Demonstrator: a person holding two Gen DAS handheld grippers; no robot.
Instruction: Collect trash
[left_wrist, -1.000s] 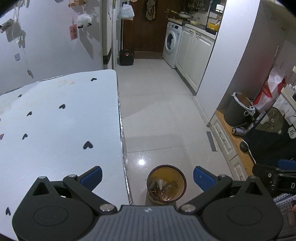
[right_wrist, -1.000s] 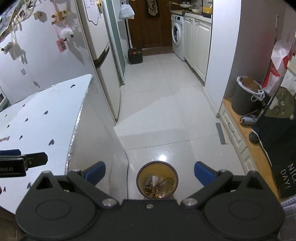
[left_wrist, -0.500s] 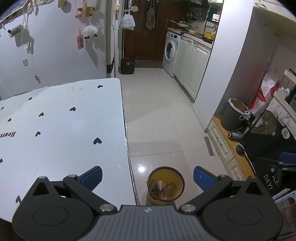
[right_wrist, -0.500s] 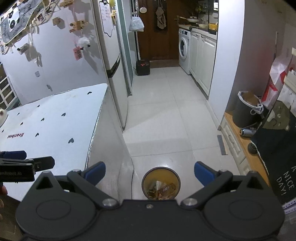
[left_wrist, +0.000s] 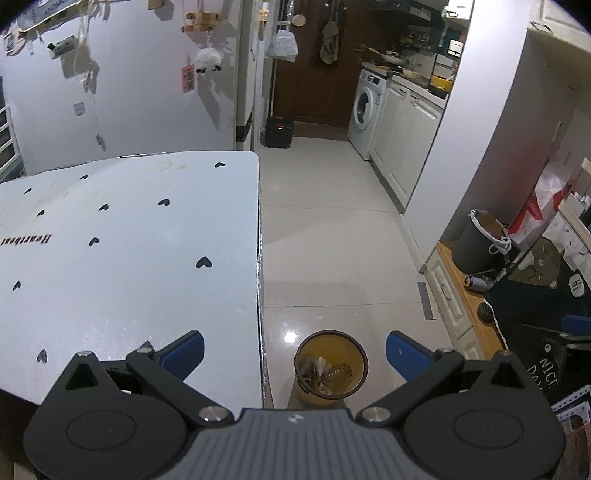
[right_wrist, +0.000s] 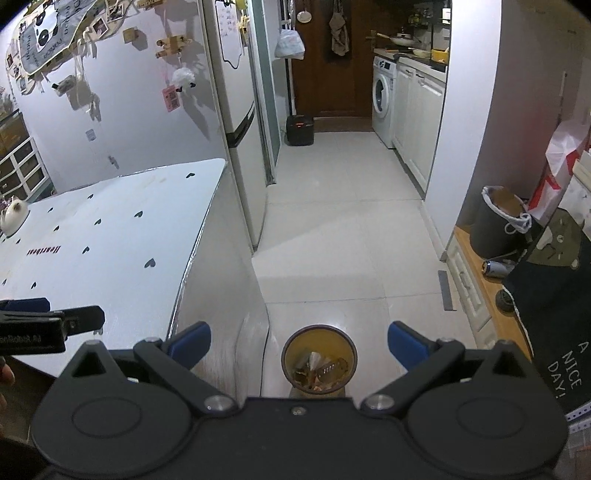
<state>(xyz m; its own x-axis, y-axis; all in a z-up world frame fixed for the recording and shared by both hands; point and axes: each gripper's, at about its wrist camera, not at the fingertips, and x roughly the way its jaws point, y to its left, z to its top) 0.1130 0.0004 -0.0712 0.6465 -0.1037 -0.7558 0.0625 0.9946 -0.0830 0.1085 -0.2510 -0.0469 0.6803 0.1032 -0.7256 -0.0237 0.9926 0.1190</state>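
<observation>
Two hand-held grippers hang above a small amber trash bin (left_wrist: 331, 365) on the tiled kitchen floor, just off the corner of a white, heart-printed counter (left_wrist: 122, 236). The left gripper (left_wrist: 294, 354) has its jaws spread wide and empty; the right gripper (right_wrist: 299, 345) is the same, blue pads far apart with nothing between them. From each wrist view the bin sits straight below and centred between the jaws, its round mouth facing up, so it has no long axis to line up with. Crumpled wrappers and scraps already lie inside it. The left gripper shows at the edge of the right view over the counter (right_wrist: 110, 258), which puts the right gripper more squarely over the open floor and the bin, though the two look about equally near. No loose trash can be seen on the counter or the floor. Any coming move seems to turn on that straight-down line from jaws to bin mouth.
</observation>
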